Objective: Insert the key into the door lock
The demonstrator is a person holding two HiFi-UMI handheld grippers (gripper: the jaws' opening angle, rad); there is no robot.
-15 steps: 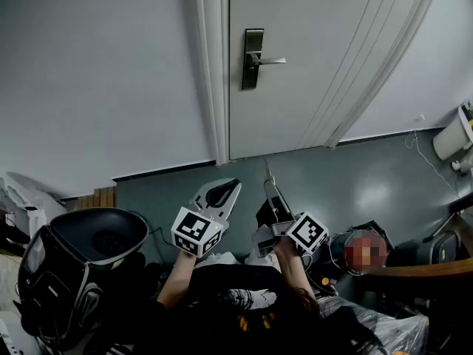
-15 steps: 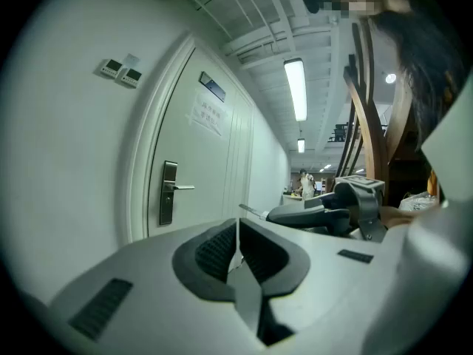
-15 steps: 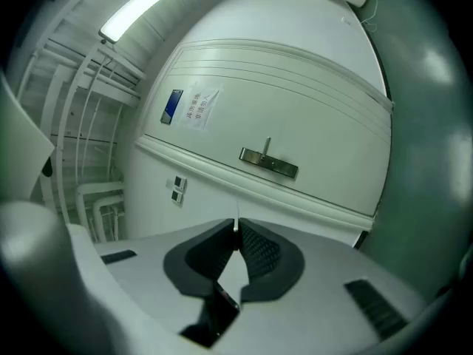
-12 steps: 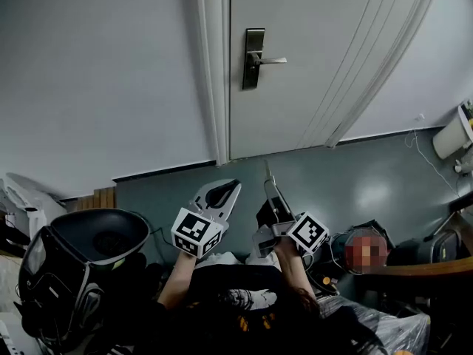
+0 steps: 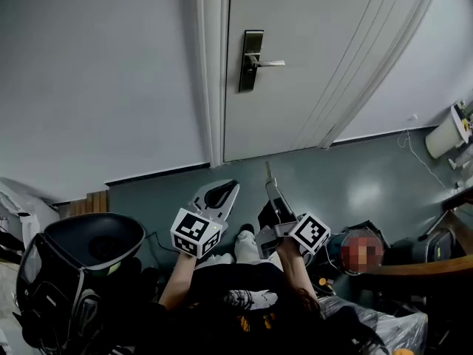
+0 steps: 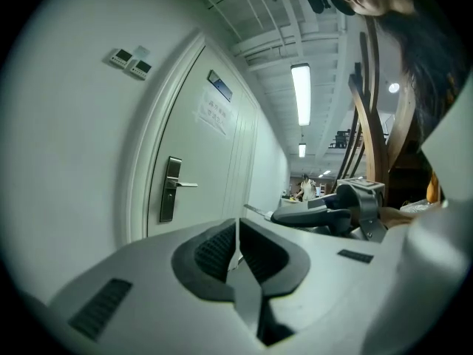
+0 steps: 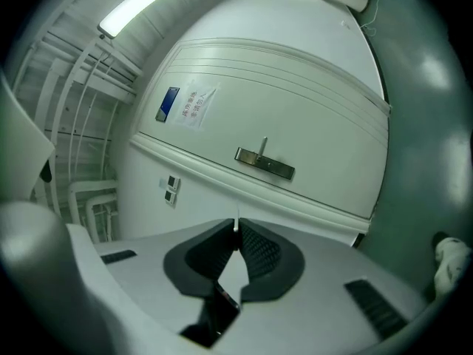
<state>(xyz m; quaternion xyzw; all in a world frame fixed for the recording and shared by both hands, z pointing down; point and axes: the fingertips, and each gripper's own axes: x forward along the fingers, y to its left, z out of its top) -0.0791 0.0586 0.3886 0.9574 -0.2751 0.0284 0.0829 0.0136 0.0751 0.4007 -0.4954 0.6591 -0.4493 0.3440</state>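
- Over the last half-second both grippers had kept the same pose low in the head view, while the scene behind them slid a little; the door lock (image 5: pixel 251 60) drifted slightly left. I read that as the person's head or body beginning to move, not the arms; the approach had barely started.
- The right gripper (image 7: pixel 236 234) had its jaws pressed together on the key (image 7: pixel 236 224); only a thin blade tip showed past the pads, aimed towards 12 o'clock.
- The left gripper (image 6: pixel 236 235) had its jaws closed with nothing between them, at 9 o'clock of the right one.
- The lock plate sat well apart at 12 o'clock on the door (image 5: pixel 318 43) — its lever handle (image 5: pixel 269 63) pointing to 3 o'clock.
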